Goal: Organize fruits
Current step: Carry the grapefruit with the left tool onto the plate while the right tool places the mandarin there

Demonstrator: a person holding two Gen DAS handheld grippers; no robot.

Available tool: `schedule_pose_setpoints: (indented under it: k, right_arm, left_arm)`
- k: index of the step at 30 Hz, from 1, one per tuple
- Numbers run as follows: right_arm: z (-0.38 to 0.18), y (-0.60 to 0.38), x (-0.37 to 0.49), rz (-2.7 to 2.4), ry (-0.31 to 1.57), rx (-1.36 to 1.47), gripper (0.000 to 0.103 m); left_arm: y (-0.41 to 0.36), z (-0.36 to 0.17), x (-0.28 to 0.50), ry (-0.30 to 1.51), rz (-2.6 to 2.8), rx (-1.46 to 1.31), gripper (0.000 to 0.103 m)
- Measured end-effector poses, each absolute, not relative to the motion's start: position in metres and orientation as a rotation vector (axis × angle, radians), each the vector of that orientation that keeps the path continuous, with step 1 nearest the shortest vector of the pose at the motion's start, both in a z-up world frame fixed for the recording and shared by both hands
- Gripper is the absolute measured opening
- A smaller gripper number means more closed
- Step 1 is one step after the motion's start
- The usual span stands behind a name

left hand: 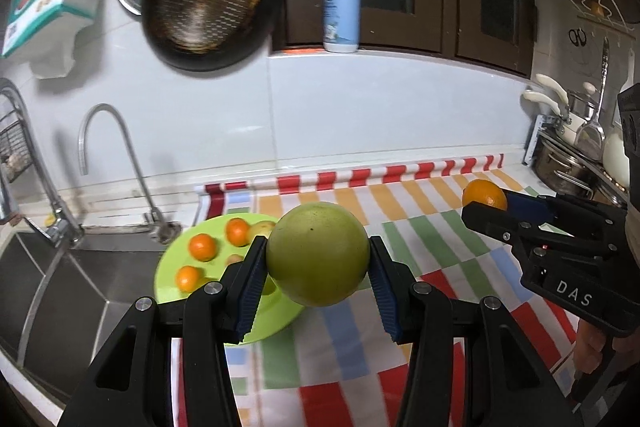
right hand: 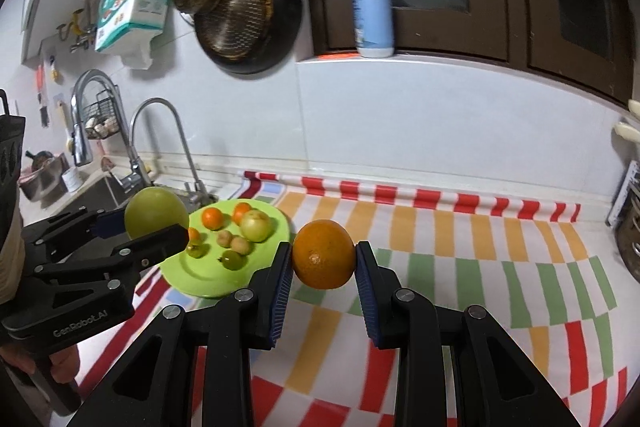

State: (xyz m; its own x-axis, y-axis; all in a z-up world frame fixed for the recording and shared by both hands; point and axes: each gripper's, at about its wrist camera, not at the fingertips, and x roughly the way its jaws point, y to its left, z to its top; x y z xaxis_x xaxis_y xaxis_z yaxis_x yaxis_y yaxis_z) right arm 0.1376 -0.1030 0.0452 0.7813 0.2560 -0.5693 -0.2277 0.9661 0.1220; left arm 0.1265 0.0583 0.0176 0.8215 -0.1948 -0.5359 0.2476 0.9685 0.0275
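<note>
We're mid-carry: left gripper [left hand: 317, 259] fingers clamped on the big green fruit [left hand: 317, 254] over the green plate [right hand: 192, 277], right gripper [right hand: 323, 255] squeezing the orange [right hand: 323, 254] just beside it. Next, we reckon, lower both onto that plate, among 8 or so small fruits.

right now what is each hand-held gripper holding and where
Left hand-held gripper clamps the green fruit across its sides; right hand-held gripper clamps the orange likewise.

- We found the green plate [left hand: 176, 267] partly hidden behind the green fruit [left hand: 318, 254].
- We could not identify the small pale fruits [right hand: 234, 242].
</note>
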Motion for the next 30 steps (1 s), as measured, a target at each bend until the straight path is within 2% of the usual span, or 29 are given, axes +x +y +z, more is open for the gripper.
schedule_pose_setpoints:
  k: [14,30]
  right_arm:
    - [0.041,-0.035,0.147,0.361,0.626,0.018,0.032]
    - [0.006,0.016,0.183,0.435,0.714,-0.084,0.032]
  left_arm:
    - [0.123,0.011,0.125,0.578,-0.151,0.085,0.049]
    - [0.159,-0.032,0.153,0.678,-0.154,0.111,0.049]
